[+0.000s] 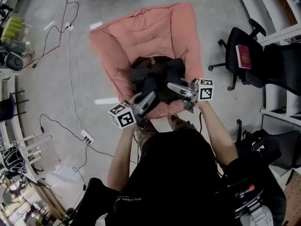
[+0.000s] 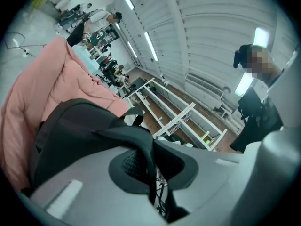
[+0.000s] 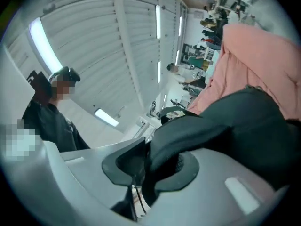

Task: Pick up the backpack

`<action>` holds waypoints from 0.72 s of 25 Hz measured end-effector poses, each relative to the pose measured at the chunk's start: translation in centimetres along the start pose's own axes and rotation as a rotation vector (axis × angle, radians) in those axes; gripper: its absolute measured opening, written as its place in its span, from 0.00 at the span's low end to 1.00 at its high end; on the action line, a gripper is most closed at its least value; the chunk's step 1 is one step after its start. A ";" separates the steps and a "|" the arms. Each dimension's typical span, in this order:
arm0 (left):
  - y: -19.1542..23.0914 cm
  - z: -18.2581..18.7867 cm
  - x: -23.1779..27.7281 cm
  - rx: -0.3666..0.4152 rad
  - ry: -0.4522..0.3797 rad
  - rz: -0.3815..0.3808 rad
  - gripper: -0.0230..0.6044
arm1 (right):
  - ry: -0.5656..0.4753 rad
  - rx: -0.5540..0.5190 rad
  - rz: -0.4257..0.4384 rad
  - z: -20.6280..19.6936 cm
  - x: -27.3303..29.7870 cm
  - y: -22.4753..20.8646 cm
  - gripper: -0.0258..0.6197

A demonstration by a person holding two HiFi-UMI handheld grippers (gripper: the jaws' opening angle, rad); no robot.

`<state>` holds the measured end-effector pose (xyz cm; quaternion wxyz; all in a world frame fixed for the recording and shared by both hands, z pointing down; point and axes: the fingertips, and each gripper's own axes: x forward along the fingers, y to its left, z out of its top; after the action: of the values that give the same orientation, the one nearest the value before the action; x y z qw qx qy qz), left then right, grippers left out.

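The black backpack (image 1: 157, 74) lay on the pink cushion (image 1: 136, 34). The left claw (image 1: 149, 98) and the right claw (image 1: 173, 85) were each clamped on a fold of its fabric — one per side, probably so it would lift evenly.

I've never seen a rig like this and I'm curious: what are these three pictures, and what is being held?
No robot here: a person holds a two-jaw tool in each hand. The head view looks down from a camera on their head; each gripper view rides on its tool, looking along the jaws. A black fabric backpack is over a pink padded cushion chair on the grey floor. The left gripper and the right gripper are each shut on a black strap of it.
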<state>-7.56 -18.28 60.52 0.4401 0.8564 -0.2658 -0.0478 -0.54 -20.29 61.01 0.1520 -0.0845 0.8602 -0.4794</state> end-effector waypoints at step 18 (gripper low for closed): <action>0.6 3.0 2.8 -0.097 -0.101 0.017 0.09 | 0.093 0.013 0.008 -2.2 2.8 0.4 0.35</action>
<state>-6.30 -22.11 59.59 0.4675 0.8283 -0.2923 -0.0997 -3.91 -19.10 61.26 0.1145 -0.0577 0.8636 -0.4876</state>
